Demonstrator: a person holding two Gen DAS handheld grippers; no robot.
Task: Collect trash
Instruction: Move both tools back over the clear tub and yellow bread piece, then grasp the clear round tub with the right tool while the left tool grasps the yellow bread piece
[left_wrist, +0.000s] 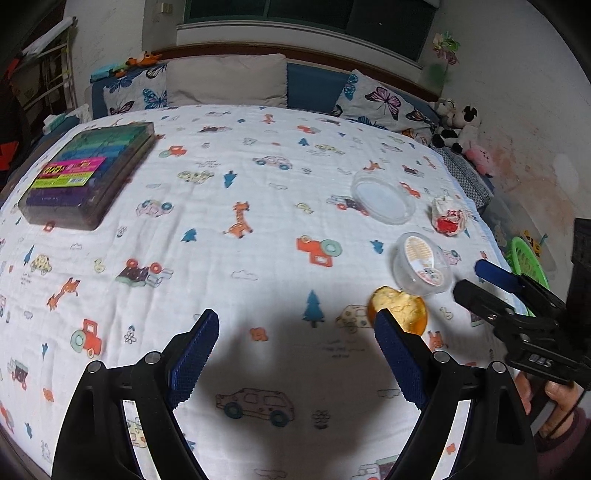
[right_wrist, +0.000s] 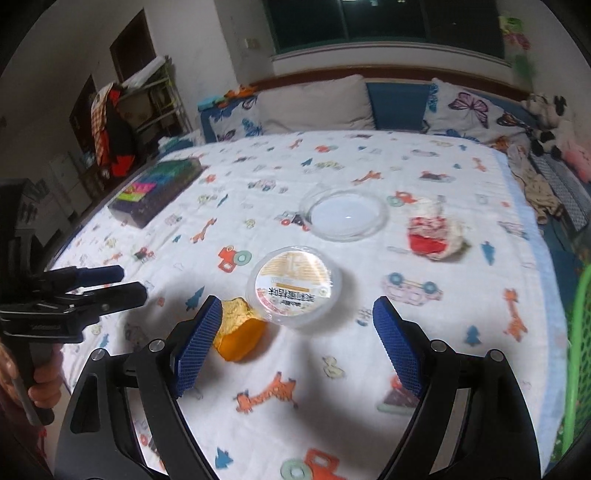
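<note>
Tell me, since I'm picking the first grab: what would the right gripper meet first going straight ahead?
Probably the labelled plastic cup, lying nearly centred ahead of the open right gripper; the orange wrapper sits beside its left finger. Depth is uncertain.

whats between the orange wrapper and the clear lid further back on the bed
The small plastic cup with the printed label sits between the orange wrapper and the clear lid, touching or overlapping the wrapper. The right wrist view shows it best.
</note>
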